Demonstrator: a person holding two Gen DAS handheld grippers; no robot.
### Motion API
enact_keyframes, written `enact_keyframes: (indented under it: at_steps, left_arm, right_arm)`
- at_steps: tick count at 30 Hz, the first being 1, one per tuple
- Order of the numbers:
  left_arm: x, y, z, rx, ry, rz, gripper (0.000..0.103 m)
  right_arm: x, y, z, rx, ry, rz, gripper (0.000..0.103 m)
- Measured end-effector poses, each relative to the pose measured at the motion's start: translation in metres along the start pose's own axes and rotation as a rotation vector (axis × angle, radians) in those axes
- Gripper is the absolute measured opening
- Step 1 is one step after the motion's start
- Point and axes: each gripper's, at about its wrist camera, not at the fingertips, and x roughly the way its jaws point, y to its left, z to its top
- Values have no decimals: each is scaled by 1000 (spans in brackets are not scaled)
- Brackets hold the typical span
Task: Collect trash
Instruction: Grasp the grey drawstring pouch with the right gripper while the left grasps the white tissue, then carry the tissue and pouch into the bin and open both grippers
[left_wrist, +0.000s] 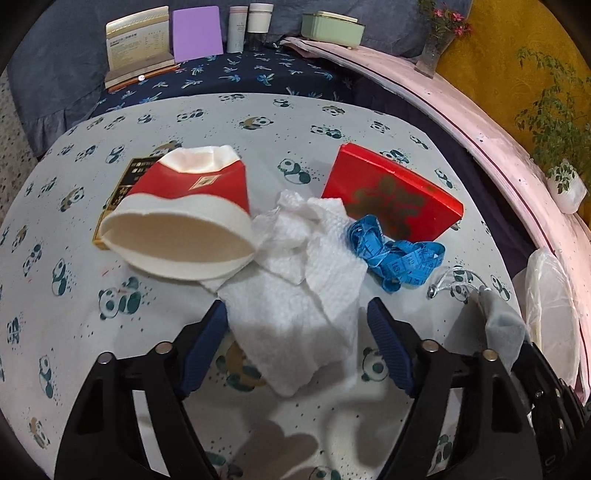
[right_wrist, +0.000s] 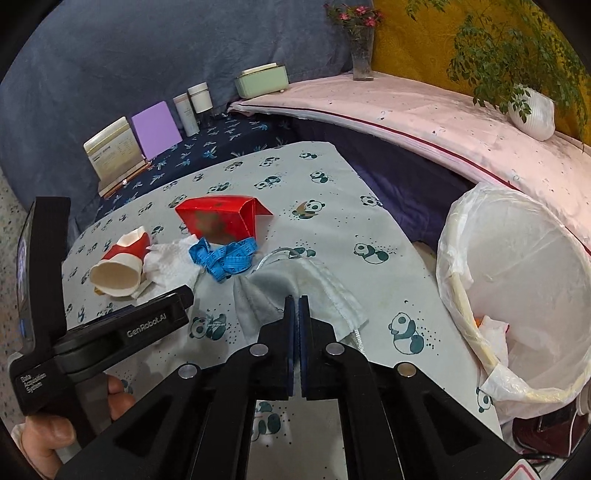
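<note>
My left gripper (left_wrist: 297, 314) is open, its blue pads either side of a crumpled white paper towel (left_wrist: 295, 280) on the panda cloth. Beyond the towel lie a crushed red-and-white paper cup (left_wrist: 184, 218), a blue tape measure (left_wrist: 397, 258) and a red box (left_wrist: 391, 192). My right gripper (right_wrist: 298, 301) is shut on a grey-white face mask (right_wrist: 295, 282) lying on the cloth. The bin with a white plastic liner (right_wrist: 517, 280) stands to the right. The cup (right_wrist: 118, 273), towel (right_wrist: 170, 266), tape measure (right_wrist: 221, 258) and red box (right_wrist: 218, 219) also show in the right wrist view.
A dark flat packet (left_wrist: 125, 184) lies under the cup. At the back stand a card holder (left_wrist: 138, 46), a purple card (left_wrist: 197, 33), two jars (left_wrist: 251, 26) and a green box (left_wrist: 332, 29). A pink ledge (right_wrist: 406, 110) carries a vase (right_wrist: 360, 48) and a potted plant (right_wrist: 532, 110).
</note>
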Motion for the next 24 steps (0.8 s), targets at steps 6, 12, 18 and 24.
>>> enact_keyframes:
  at_steps: [6,12,18,24]
  left_arm:
    - [0,-9,-2,65,6,-29,12]
    - [-12,-15,-15,92,19,-58,4]
    - [-36,-22,-30,109,9,-82,4]
    - [-69,-27,-41,105,-23,-108,4]
  right_arm:
    - [2,-3,0,13,3,7,2]
    - [-7,-4,-1,23,-2,16,2]
    - [-26,-4,-4,29,-27,21,2]
    - [-52,-4,-4,26,-66,29,2]
